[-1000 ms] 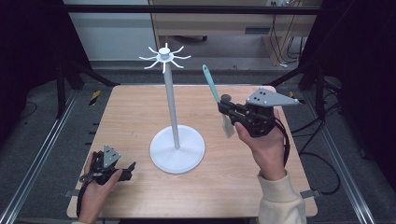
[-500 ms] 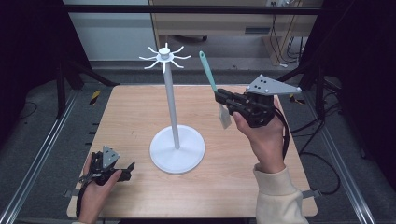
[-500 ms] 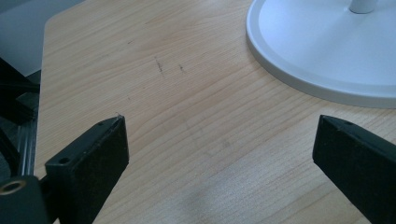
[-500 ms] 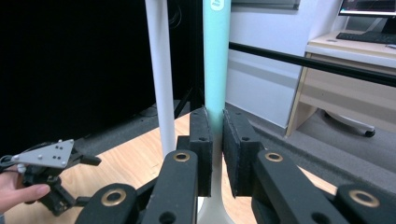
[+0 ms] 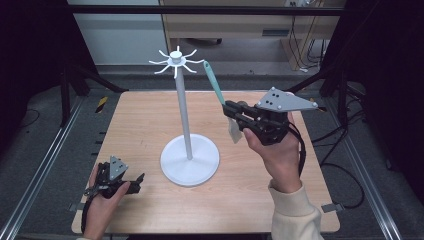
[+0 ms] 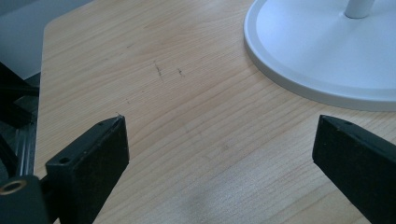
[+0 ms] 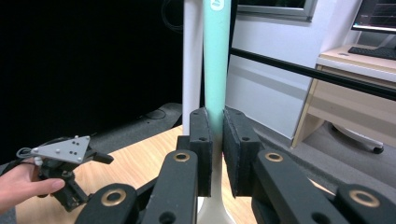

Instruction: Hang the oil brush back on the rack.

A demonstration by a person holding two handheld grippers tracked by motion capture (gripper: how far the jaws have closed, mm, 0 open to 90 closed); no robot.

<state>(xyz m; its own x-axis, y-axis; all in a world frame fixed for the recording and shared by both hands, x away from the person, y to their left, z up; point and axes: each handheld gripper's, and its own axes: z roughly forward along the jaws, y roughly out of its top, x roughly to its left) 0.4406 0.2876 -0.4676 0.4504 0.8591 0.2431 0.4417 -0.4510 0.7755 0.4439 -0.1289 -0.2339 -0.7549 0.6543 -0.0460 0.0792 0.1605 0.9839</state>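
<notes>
Wooden and pale, the table [image 5: 150, 130] carries a white stand [image 5: 189, 159] near its middle, its round base on the boards and a ring of hooks at the top of its thin pole. Right of the pole, the right gripper [image 5: 231, 112] is raised above the table with its jaws clamped on a spatula [image 5: 216, 86], whose teal handle slants up to just beside the hooks and whose pale blade hangs below the jaws. At the near left corner the left gripper [image 5: 135, 181] lies low on the table, jaws wide apart with nothing between them, close to the stand's base.
</notes>
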